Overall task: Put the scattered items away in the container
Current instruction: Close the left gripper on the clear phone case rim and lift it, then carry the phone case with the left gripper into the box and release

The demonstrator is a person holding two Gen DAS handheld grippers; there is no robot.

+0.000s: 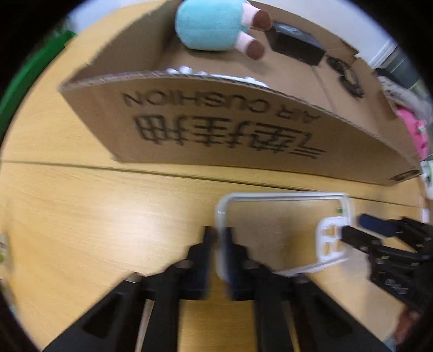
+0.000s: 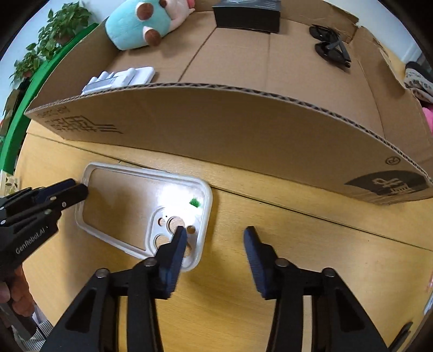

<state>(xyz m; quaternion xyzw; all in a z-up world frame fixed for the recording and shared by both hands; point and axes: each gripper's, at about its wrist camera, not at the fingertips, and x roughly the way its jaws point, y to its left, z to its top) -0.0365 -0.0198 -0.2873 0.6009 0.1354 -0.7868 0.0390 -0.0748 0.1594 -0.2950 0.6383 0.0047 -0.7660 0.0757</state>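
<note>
A clear phone case (image 2: 140, 211) with a white rim lies on the wooden table in front of the cardboard box (image 2: 216, 121). My left gripper (image 1: 219, 238) is shut on the case's short edge (image 1: 220, 216); it shows from the side in the right wrist view (image 2: 78, 193). My right gripper (image 2: 213, 235) is open, its left finger (image 2: 176, 243) over the case's camera cutout end, the right finger on bare table. In the left wrist view the right gripper (image 1: 354, 227) sits at the case's camera end (image 1: 330, 241).
The box holds a teal plush toy (image 2: 140, 24), a black box (image 2: 246, 13), black sunglasses (image 2: 331, 46) and a white folded item (image 2: 119, 78). A green edge and plants (image 2: 48, 35) stand at left. Pink fabric (image 1: 416, 130) lies right of the box.
</note>
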